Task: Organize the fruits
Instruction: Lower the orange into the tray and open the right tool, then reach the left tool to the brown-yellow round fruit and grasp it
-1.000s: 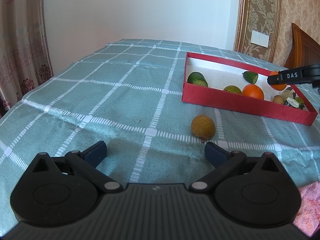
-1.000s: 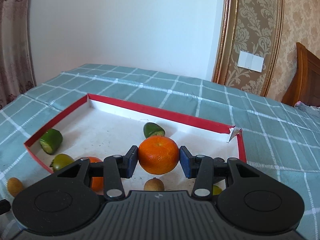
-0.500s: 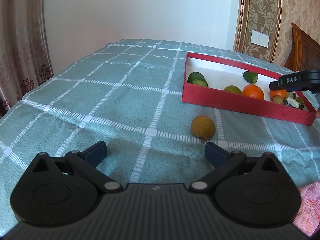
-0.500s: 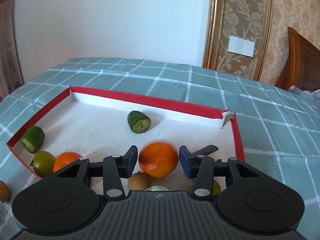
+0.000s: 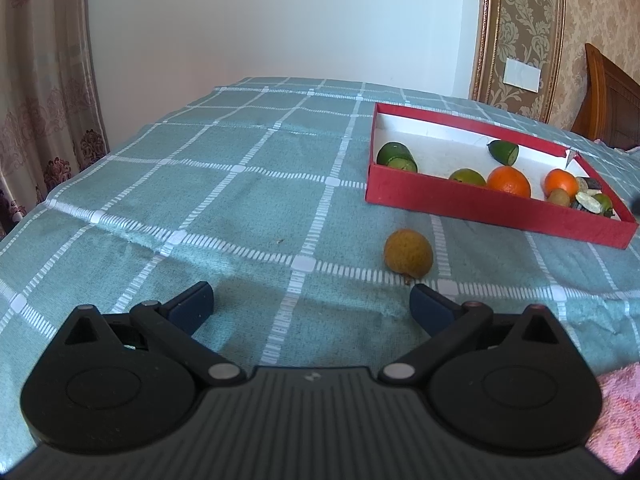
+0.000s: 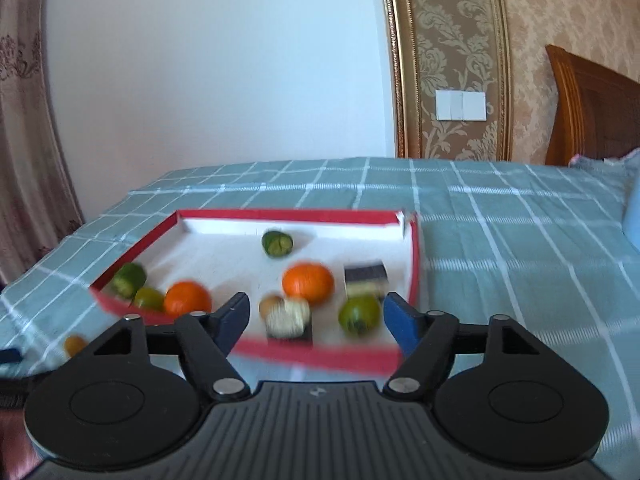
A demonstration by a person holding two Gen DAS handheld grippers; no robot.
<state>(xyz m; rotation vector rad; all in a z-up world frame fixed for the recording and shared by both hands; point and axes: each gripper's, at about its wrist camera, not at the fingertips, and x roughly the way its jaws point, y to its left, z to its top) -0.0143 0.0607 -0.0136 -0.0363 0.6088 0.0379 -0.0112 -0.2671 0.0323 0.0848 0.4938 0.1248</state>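
A red tray [image 5: 460,202] with a white floor lies on the checked green cloth and also shows in the right wrist view [image 6: 320,354]. It holds two oranges [image 6: 308,283] [image 6: 187,299], green fruits, a small brown fruit and cut pieces. A yellow-brown fruit [image 5: 408,255] lies on the cloth outside the tray, just ahead of my left gripper's right finger. My left gripper [image 5: 311,306] is open and empty, low over the cloth. My right gripper [image 6: 316,320] is open and empty, pulled back above the tray's near wall.
A pink cloth [image 5: 616,416] lies at the lower right of the left wrist view. A wooden headboard [image 6: 592,112] stands at the far right. A curtain [image 5: 44,80] hangs at the left. The green cloth [image 5: 240,168] stretches wide left of the tray.
My right gripper opened and let the orange go into the tray, then drew back and up. The left gripper has not moved.
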